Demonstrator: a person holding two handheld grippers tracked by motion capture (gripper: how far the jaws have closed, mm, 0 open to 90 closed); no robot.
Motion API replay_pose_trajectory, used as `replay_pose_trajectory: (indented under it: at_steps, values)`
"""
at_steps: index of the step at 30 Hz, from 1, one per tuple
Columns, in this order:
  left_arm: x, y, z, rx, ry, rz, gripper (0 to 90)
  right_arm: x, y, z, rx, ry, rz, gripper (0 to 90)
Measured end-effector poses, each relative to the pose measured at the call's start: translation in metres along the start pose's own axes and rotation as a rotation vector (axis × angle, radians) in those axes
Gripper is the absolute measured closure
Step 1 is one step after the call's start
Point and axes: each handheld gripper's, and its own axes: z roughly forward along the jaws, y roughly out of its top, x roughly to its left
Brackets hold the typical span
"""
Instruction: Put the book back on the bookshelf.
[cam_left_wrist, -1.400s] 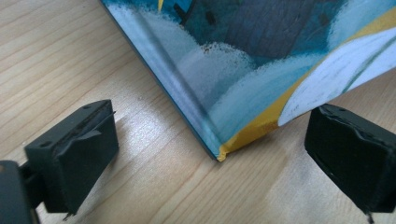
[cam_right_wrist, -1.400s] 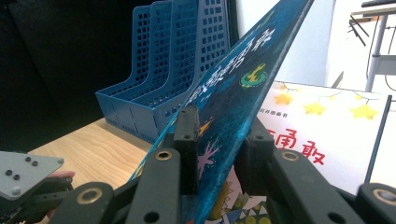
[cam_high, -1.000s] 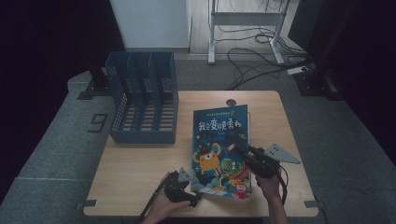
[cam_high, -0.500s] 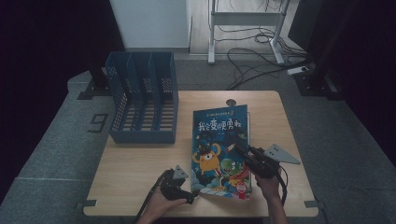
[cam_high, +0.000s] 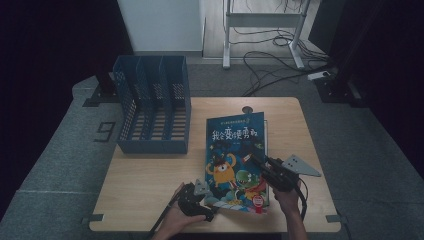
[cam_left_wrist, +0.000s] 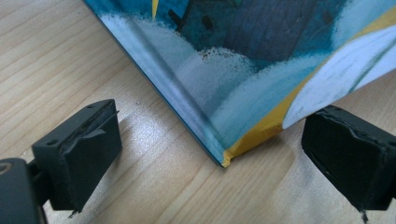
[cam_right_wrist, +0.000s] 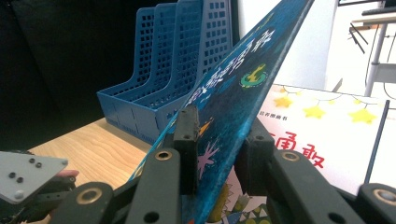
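Far left on the wooden table (cam_high: 150, 175) sits the blue file rack (cam_high: 152, 112), three slots with mesh walls, standing upright near the back-left corner and well apart from everything else. Next over, the left gripper (cam_high: 206, 189) hangs at the near edge of the table with its jaws spread wide, one on each side of the bottom-left corner of the book; in the left gripper view that yellow-edged corner sits between the pads and neither pad touches it. The children's picture book (cam_high: 235, 155) lies in the middle-right of the table, spine to the left, blue cover with cartoon monsters. Its front cover (cam_right_wrist: 233, 88) is lifted up at a steep angle, and the right gripper (cam_right_wrist: 219, 149) is clamped on that cover's edge, jaws pinched narrow on it. Under it you can see the title page with yellow stars.
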Motion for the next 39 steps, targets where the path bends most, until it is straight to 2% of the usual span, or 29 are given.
replay_pose_trajectory:
  at_steps: [3, 7, 16, 20, 24, 39]
  values:
    - [0.002, 0.001, 0.001, 0.001, 0.001, -0.004, 3.9, 0.004, 0.002, -0.001, -0.013, 0.004, -0.02, 71.8]
    - [0.007, 0.004, 0.002, 0.007, 0.003, -0.007, 2.5, 0.013, 0.007, -0.002, -0.026, -0.014, -0.063, 71.8]
    - [0.011, 0.005, 0.003, 0.004, 0.019, -0.021, 2.4, 0.015, 0.009, -0.004, -0.033, -0.007, -0.069, 72.3]
    - [0.018, 0.007, 0.002, 0.013, 0.013, -0.038, 2.4, 0.021, 0.012, -0.005, -0.038, -0.014, -0.092, 72.5]
    - [0.024, 0.007, 0.002, 0.015, 0.029, -0.038, 2.4, 0.03, 0.015, -0.004, -0.047, -0.005, -0.124, 74.2]
    - [0.024, 0.005, 0.001, -0.002, 0.026, -0.045, 4.0, 0.024, 0.013, -0.005, -0.05, 0.027, -0.107, 74.9]
